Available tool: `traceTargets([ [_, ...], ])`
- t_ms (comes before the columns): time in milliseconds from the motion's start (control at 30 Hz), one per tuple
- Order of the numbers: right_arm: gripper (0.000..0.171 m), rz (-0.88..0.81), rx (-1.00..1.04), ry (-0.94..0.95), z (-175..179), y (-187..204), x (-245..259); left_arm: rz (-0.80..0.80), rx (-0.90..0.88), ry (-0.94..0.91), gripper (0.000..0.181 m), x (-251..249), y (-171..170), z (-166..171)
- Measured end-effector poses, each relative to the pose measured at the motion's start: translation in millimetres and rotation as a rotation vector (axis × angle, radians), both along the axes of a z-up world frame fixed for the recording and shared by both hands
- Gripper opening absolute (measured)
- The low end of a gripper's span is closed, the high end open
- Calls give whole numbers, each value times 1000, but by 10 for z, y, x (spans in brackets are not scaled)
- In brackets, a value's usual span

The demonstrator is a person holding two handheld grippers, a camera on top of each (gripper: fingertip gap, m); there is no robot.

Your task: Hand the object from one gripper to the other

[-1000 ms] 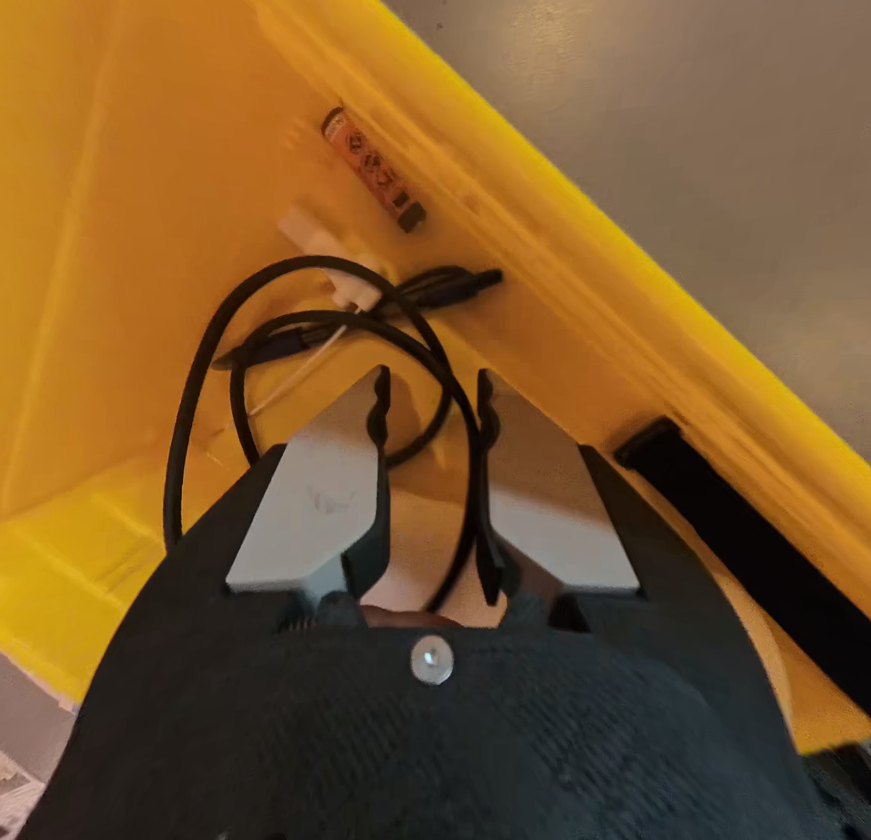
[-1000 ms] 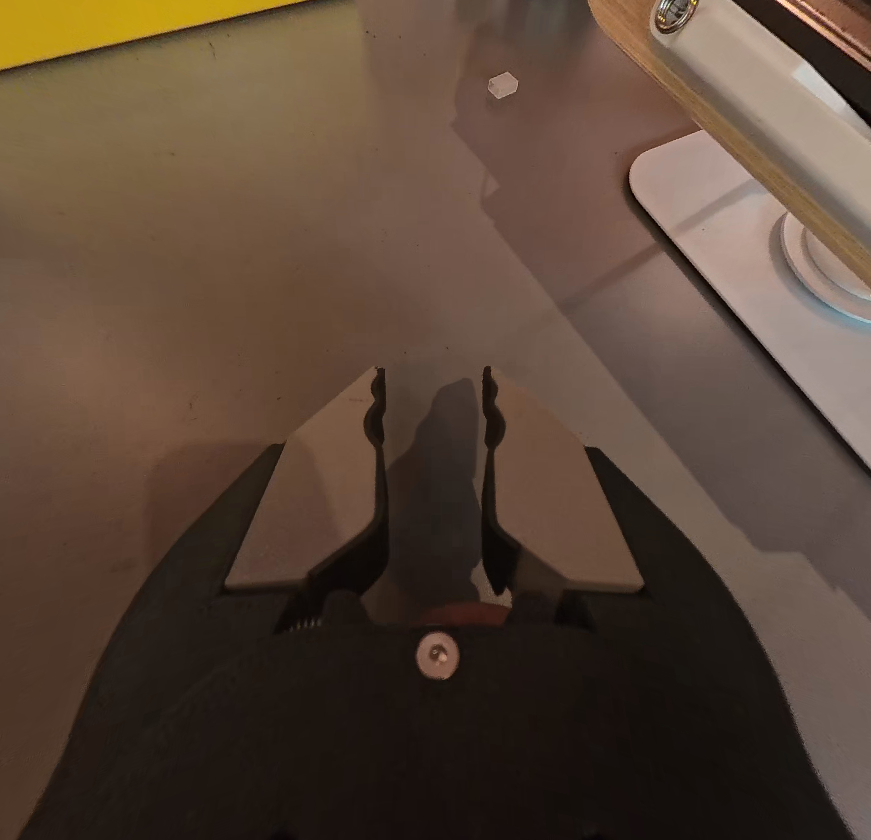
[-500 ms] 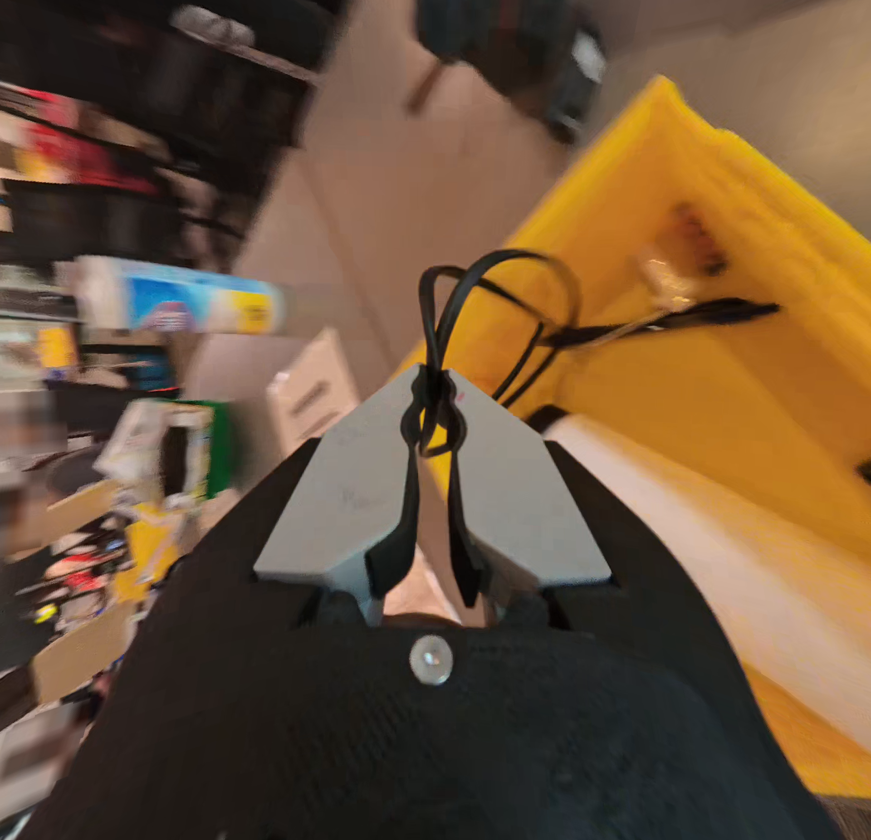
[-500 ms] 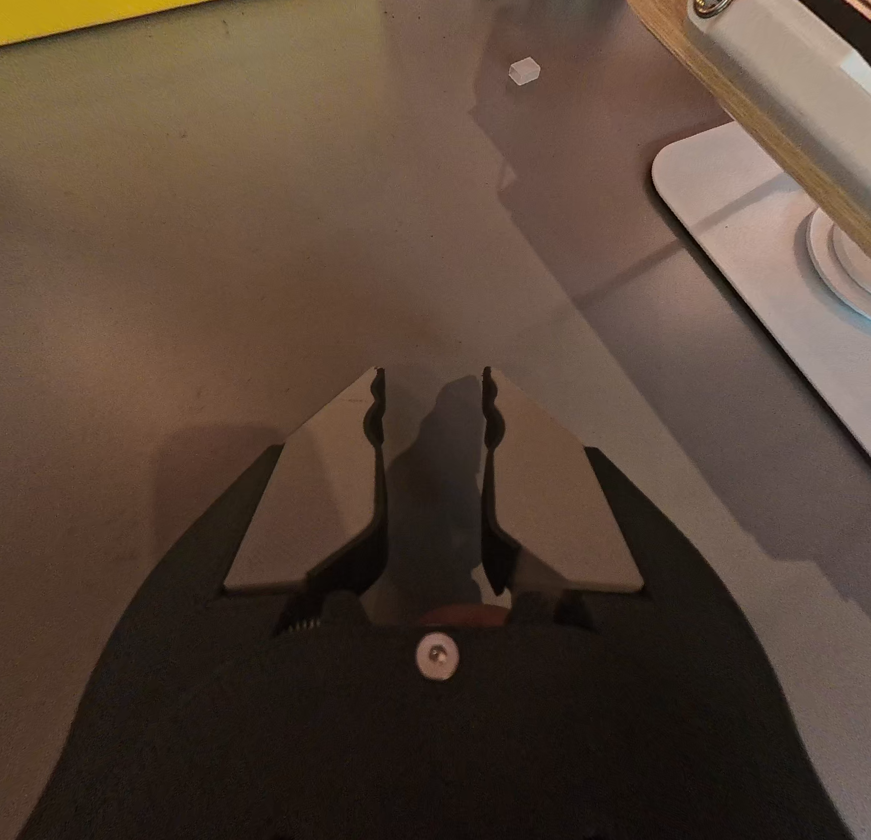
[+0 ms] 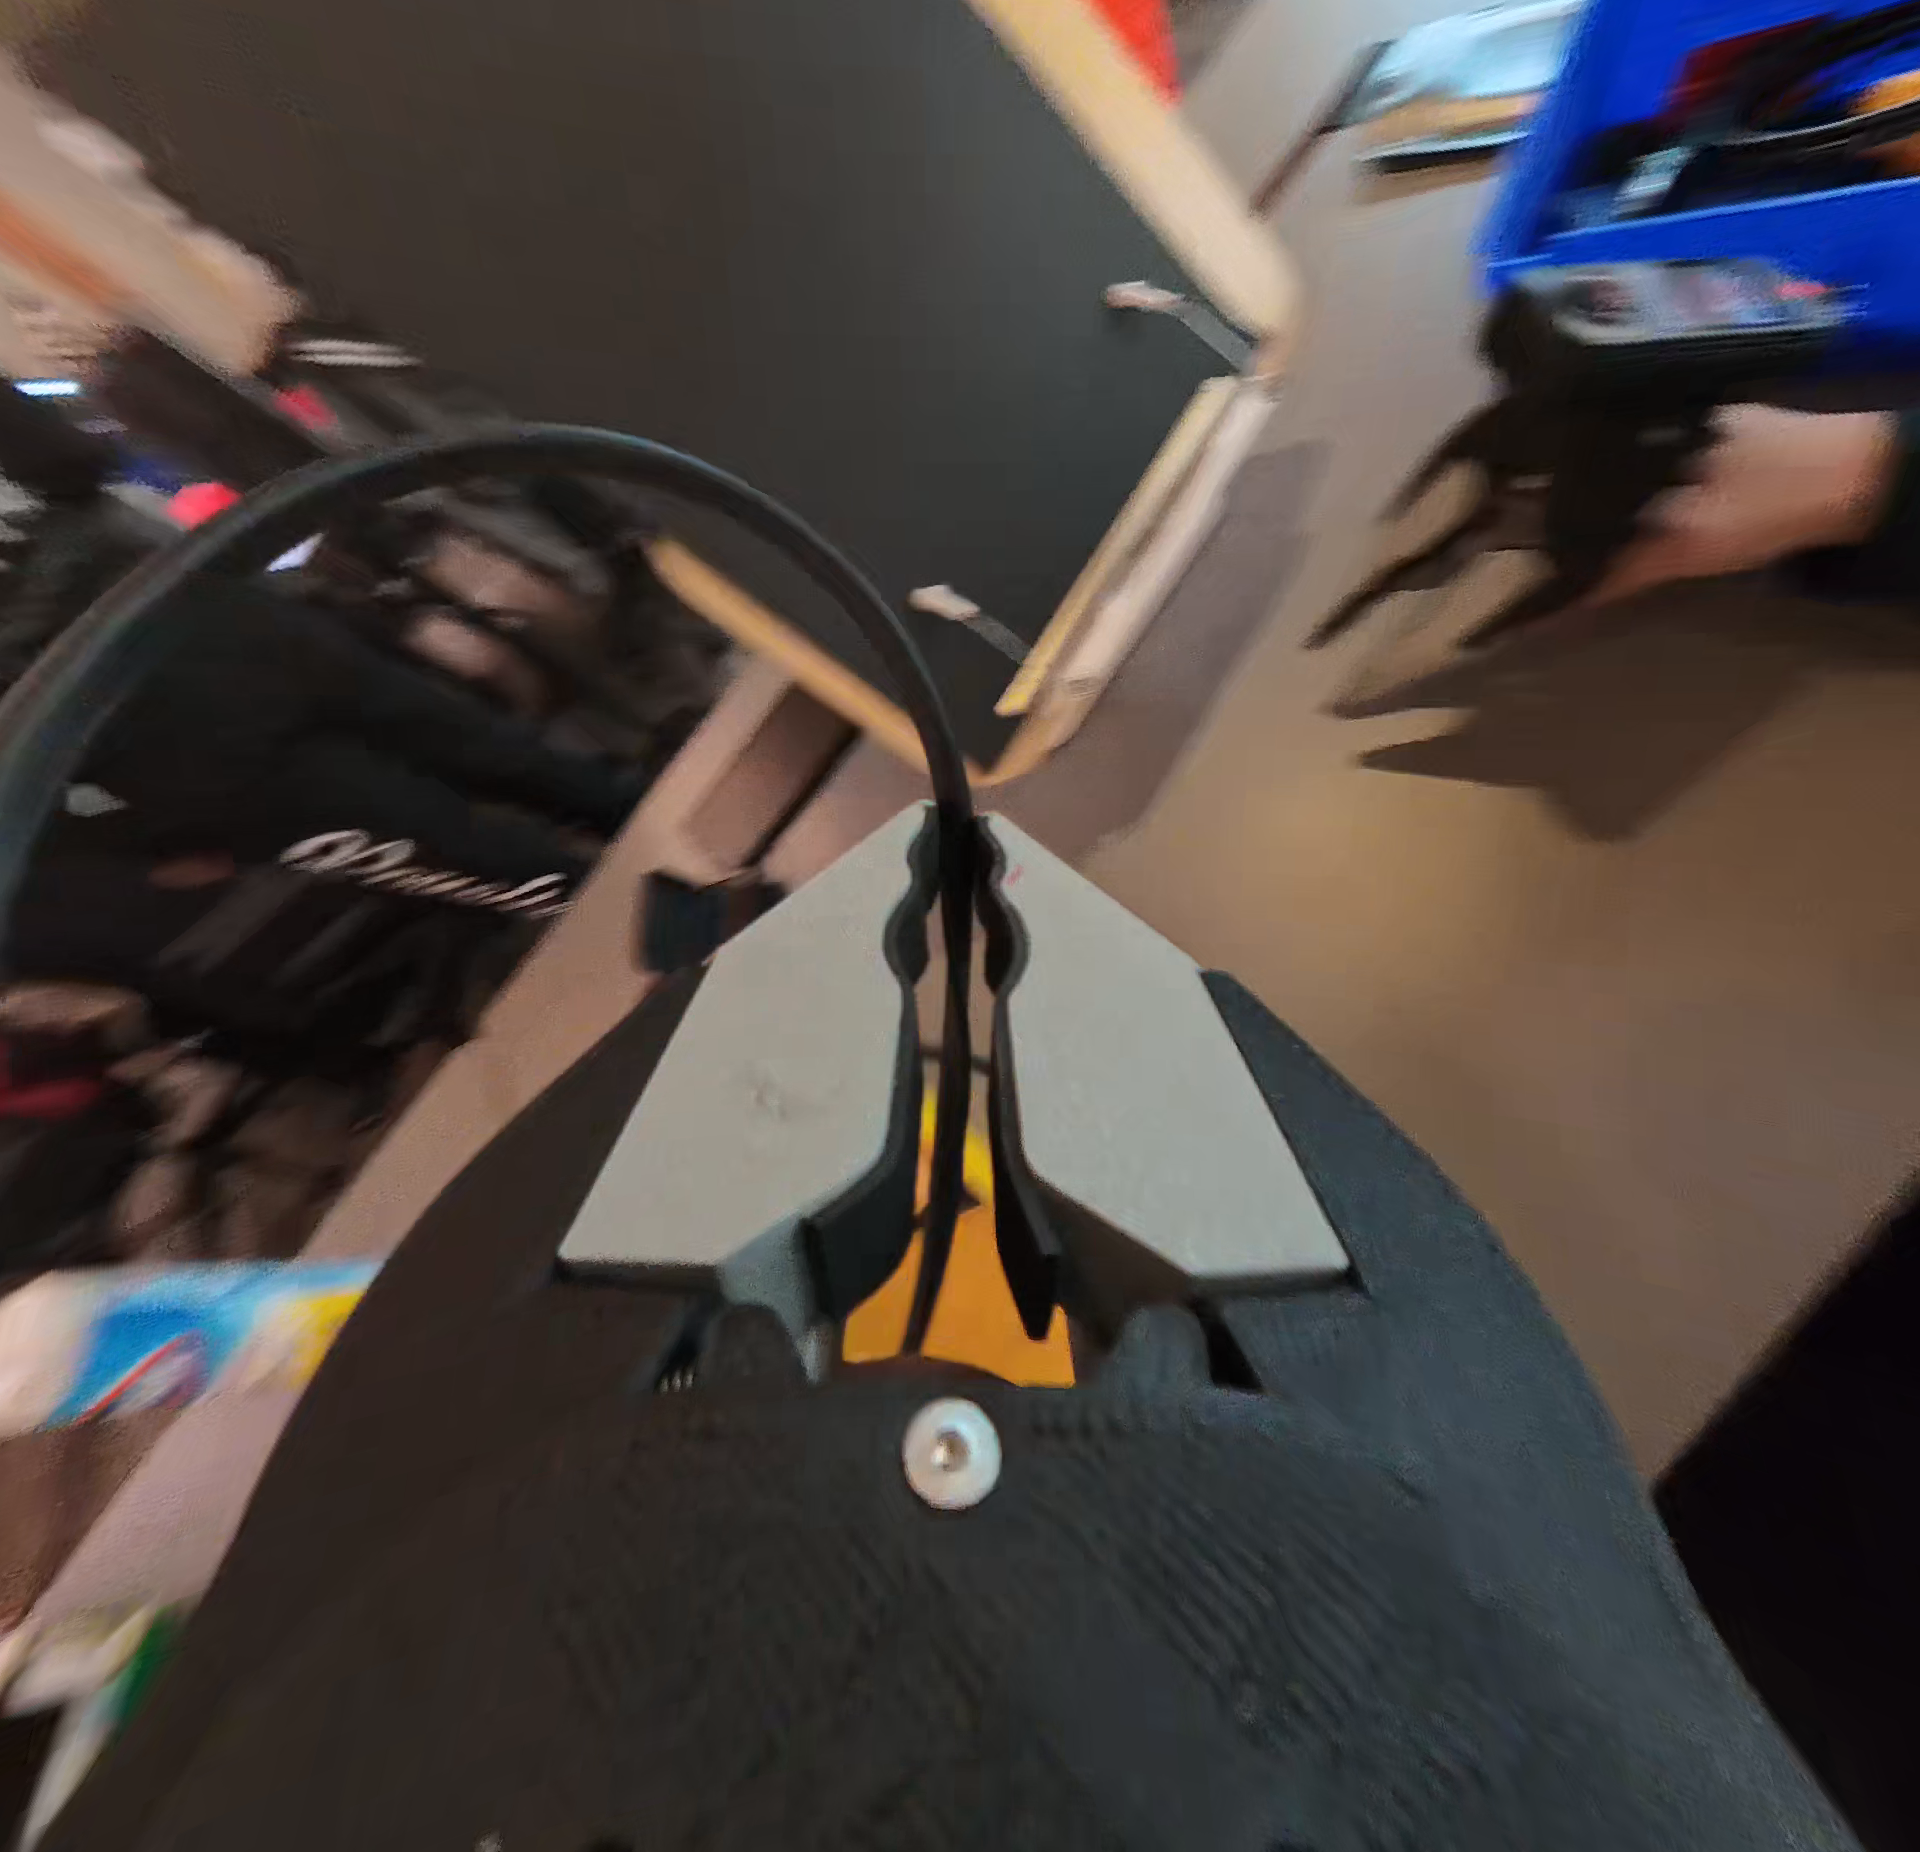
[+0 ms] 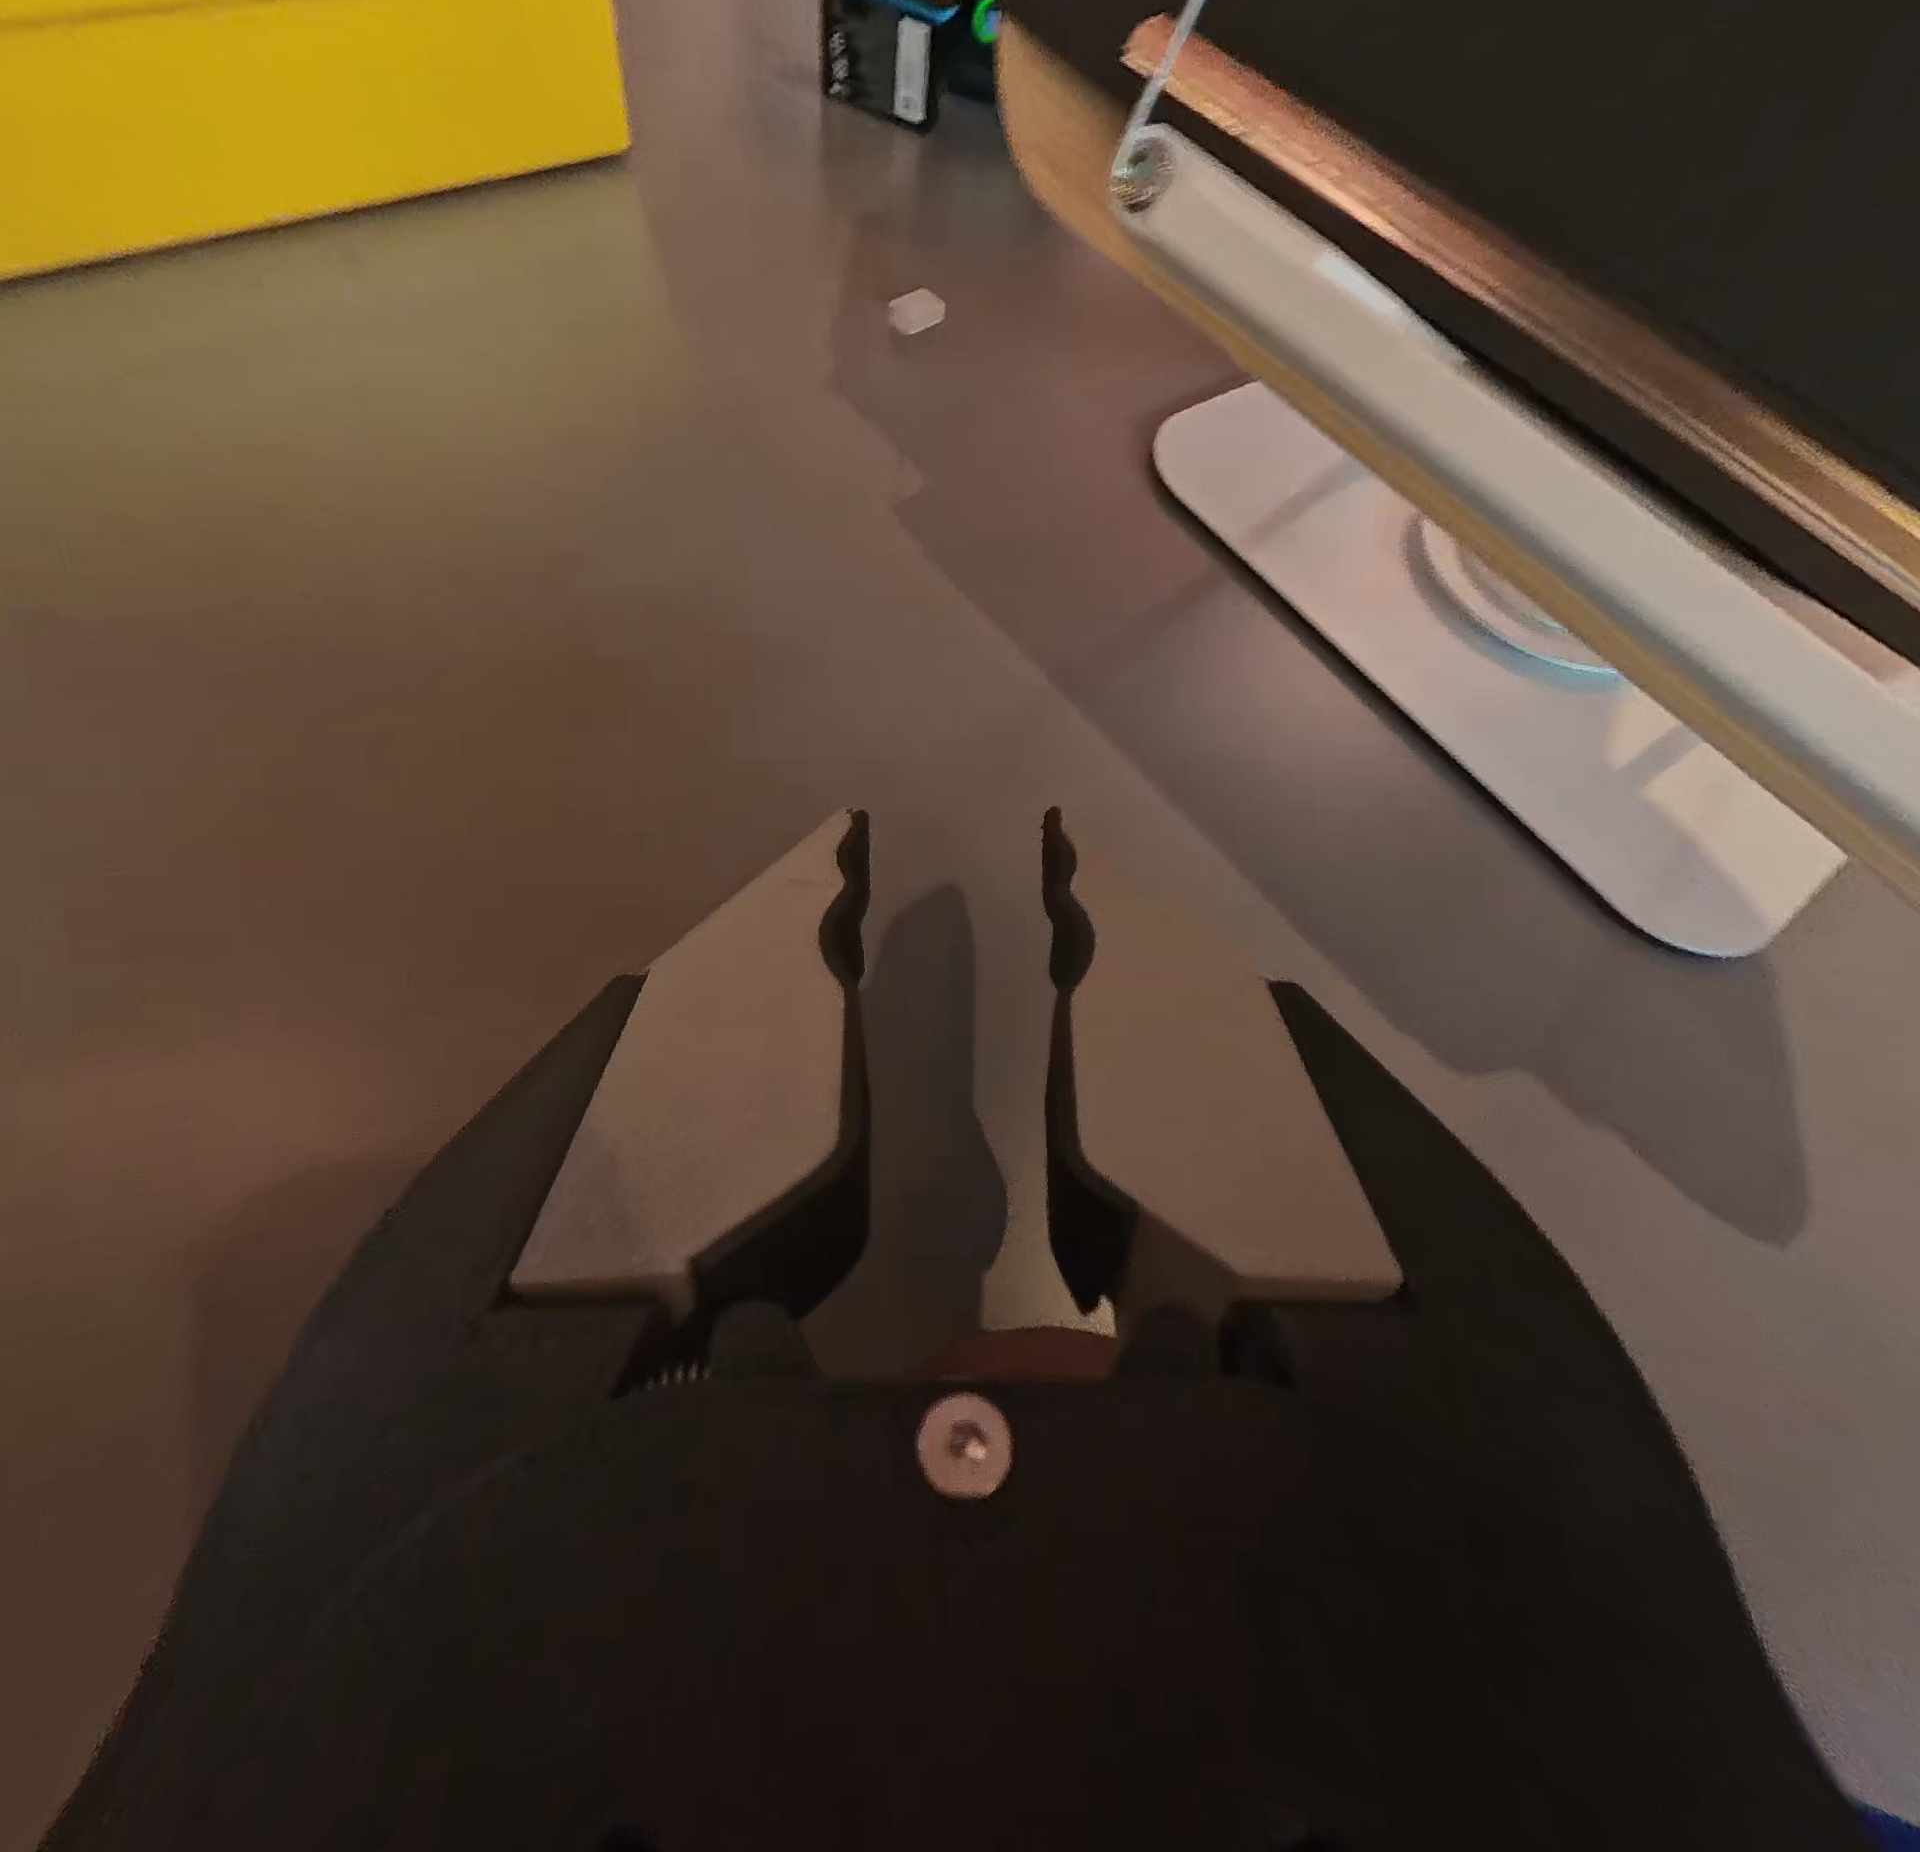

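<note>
Left wrist view showed the left gripper (image 5: 956, 846) clamped on a thin black cable (image 5: 727, 498), lifted clear. Right gripper (image 6: 954, 846) sat empty, jaws apart, low over the grey tabletop (image 6: 416, 607). Pickup done; handover not yet started.

1. The right gripper (image 6: 954, 826) hovered above the grey table (image 6: 416, 607), its jaws parted with nothing between them.
2. A yellow bin (image 6: 301, 109) lay far ahead-left of the fingers.
3. A white stand base (image 6: 1507, 680) sat ahead-right.
</note>
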State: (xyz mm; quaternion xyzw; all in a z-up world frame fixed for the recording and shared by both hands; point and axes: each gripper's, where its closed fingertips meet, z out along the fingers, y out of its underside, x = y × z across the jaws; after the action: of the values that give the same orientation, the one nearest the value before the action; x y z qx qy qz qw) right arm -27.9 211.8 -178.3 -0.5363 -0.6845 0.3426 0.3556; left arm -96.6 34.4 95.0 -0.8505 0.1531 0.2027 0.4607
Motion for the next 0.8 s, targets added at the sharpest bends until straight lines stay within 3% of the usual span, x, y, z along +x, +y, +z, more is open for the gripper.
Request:
traceTargets([
  [167, 26, -113, -45, 18, 54, 276, 42, -217, -219, -350, 10, 824, 477, -1311],
  [300, 25, -162, -6, -16, -16, 389, 59, -223, -237, -357, 23, 896, 844, -2099],
  [400, 25, -179, 44, -41, -62, 428, 55, -239, -123, -448, 34, 969, 1117, -2155],
  [533, 25, -194, 39, -16, -5, 448, 34, -237, 162, -495, 22, 1036, 1544, -2094],
  [667, 25, -204, 18, -6, -15, 464, 26, -176, 302, -293, 18, 988, 1825, -2276],
  [800, 27, -188, 6, -39, -92, 435, 2, -197, 277, -188, 15, 1001, 1817, -2367],
])
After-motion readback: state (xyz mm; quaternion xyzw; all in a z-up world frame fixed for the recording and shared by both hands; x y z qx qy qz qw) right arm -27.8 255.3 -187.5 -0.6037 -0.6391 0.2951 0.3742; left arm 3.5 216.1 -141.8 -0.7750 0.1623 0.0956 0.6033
